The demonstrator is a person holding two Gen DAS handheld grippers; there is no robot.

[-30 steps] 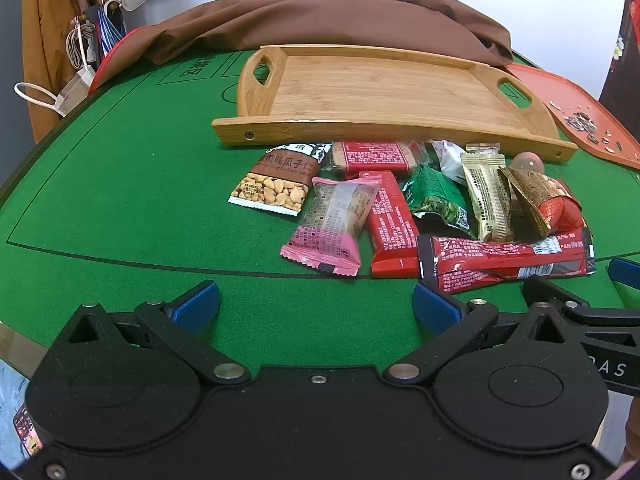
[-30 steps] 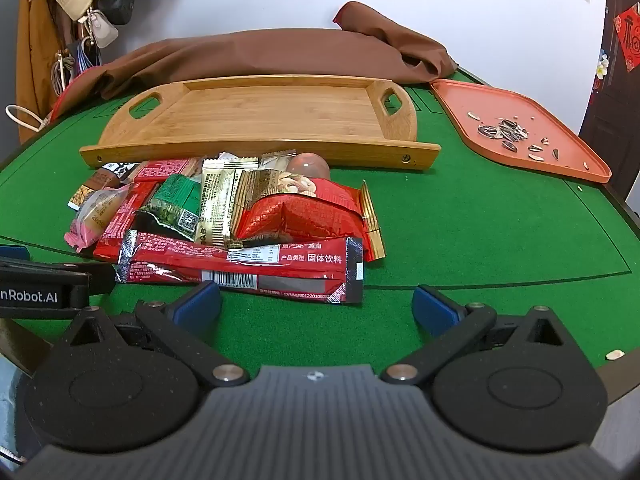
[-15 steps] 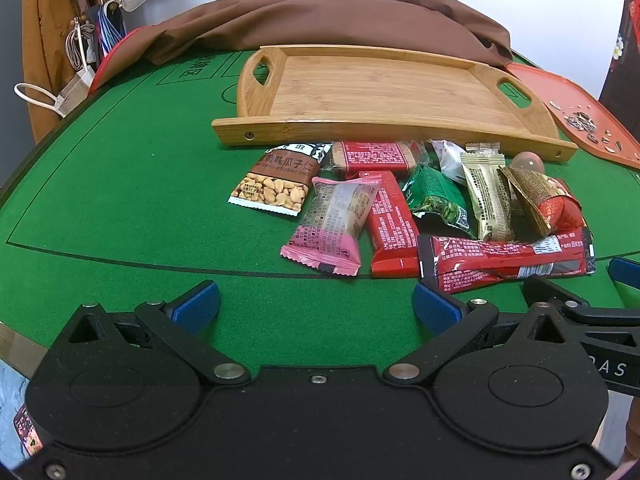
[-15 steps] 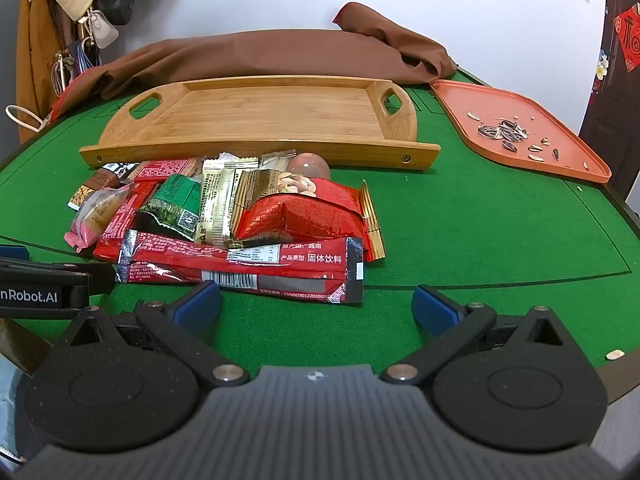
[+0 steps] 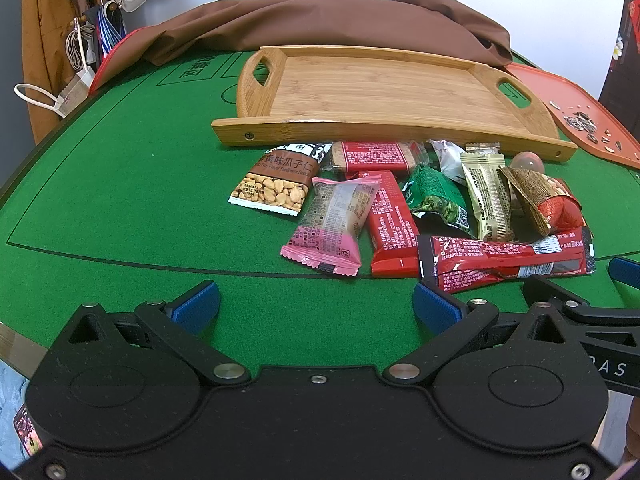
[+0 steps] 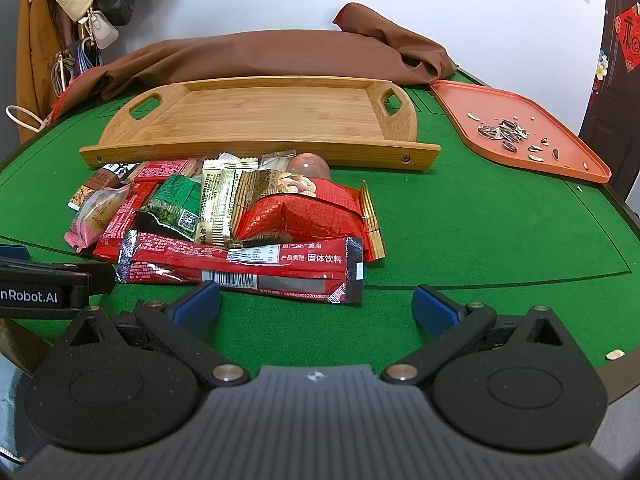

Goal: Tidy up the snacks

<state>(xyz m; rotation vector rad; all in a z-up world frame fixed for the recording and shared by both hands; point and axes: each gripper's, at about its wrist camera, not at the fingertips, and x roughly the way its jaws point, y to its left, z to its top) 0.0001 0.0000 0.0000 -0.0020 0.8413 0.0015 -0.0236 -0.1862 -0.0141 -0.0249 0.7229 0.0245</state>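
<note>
A pile of snack packets lies on the green felt table in front of an empty bamboo tray [image 5: 384,88] [image 6: 260,114]. The pile holds a sunflower-seed bag [image 5: 276,184], a pink cake packet [image 5: 332,224] [image 6: 94,216], a long red drink sachet [image 5: 504,260] [image 6: 244,268], a green packet [image 5: 436,200] [image 6: 176,204], a gold bar [image 5: 486,196] [image 6: 218,204] and a red-gold nut bag [image 6: 304,212]. My left gripper [image 5: 316,304] is open and empty, just short of the pile. My right gripper [image 6: 316,304] is open and empty, its left finger at the red sachet's near edge.
An orange tray [image 6: 516,128] [image 5: 576,112] with sunflower seed shells sits at the right. A brown cloth [image 6: 264,56] [image 5: 320,24] lies bunched behind the bamboo tray. Bags and a hat hang at the far left. A loose seed [image 6: 615,354] lies near the table's front edge.
</note>
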